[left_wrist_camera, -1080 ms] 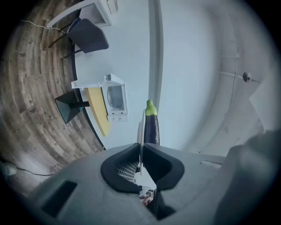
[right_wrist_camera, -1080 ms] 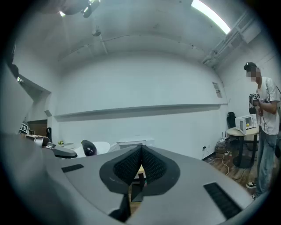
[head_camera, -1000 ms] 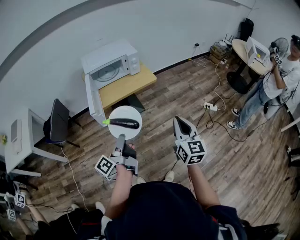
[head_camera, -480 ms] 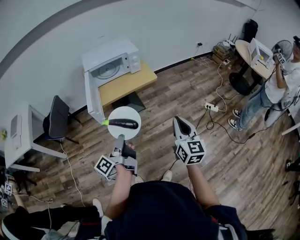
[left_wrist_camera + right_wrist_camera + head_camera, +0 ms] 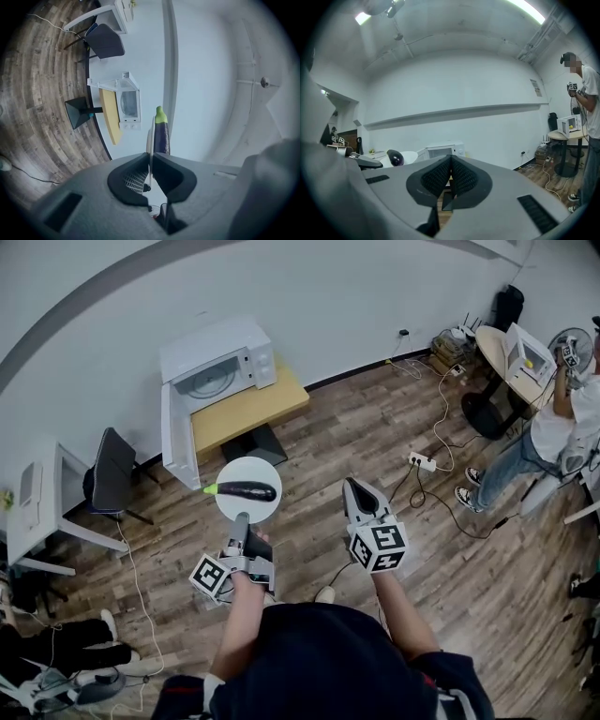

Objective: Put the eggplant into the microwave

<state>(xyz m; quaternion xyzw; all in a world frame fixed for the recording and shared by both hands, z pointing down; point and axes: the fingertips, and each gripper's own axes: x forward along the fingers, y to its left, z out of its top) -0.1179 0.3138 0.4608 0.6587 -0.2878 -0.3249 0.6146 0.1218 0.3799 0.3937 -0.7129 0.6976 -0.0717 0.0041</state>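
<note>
A dark purple eggplant (image 5: 244, 490) with a green stem lies on a white plate (image 5: 263, 507), held out level in the air. My left gripper (image 5: 242, 519) is shut on the plate's near rim; in the left gripper view the thin plate edge (image 5: 150, 140) stands between the jaws, with the eggplant (image 5: 161, 135) beyond it. The white microwave (image 5: 217, 362) sits on a yellow table (image 5: 248, 411) ahead, its door (image 5: 171, 448) swung open to the left. My right gripper (image 5: 352, 486) hovers right of the plate, shut and holding nothing; its jaws (image 5: 450, 165) meet.
A dark chair (image 5: 112, 479) and a white desk (image 5: 42, 512) stand at the left. A power strip (image 5: 422, 462) and cables lie on the wood floor at the right. A person (image 5: 553, 427) stands by a round table (image 5: 497, 343) at the far right.
Both grippers and the plate have moved slightly forward and down together. The person at the right has shifted toward the picture's edge, and someone at the lower left has moved.
</note>
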